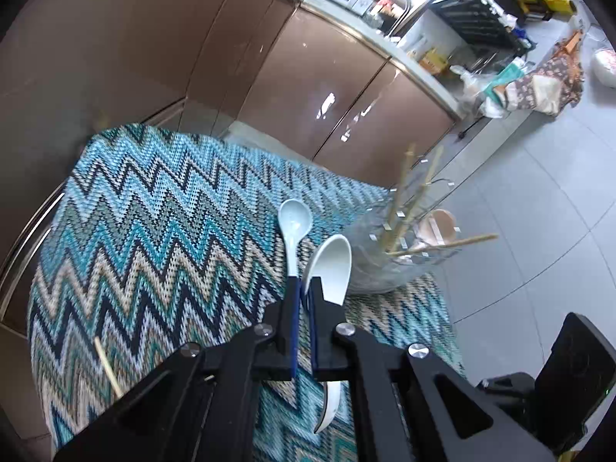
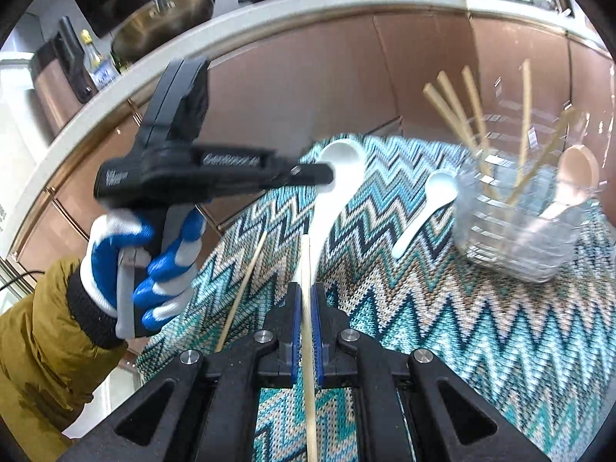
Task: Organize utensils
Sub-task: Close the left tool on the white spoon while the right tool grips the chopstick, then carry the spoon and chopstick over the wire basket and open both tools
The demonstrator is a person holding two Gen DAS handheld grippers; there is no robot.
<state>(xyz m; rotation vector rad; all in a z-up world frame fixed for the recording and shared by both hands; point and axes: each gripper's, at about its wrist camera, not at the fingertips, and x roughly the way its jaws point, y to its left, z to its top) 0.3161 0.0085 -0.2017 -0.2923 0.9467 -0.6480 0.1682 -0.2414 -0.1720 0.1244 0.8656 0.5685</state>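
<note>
left claw (image 1: 304,288) gripping white spoon (image 1: 331,265), right claw (image 2: 307,292) gripping chopstick (image 2: 308,365)

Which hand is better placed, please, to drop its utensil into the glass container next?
Probably the left: its gripper holds the white spoon right beside the glass container; the right gripper's chopstick looks farther away.
</note>
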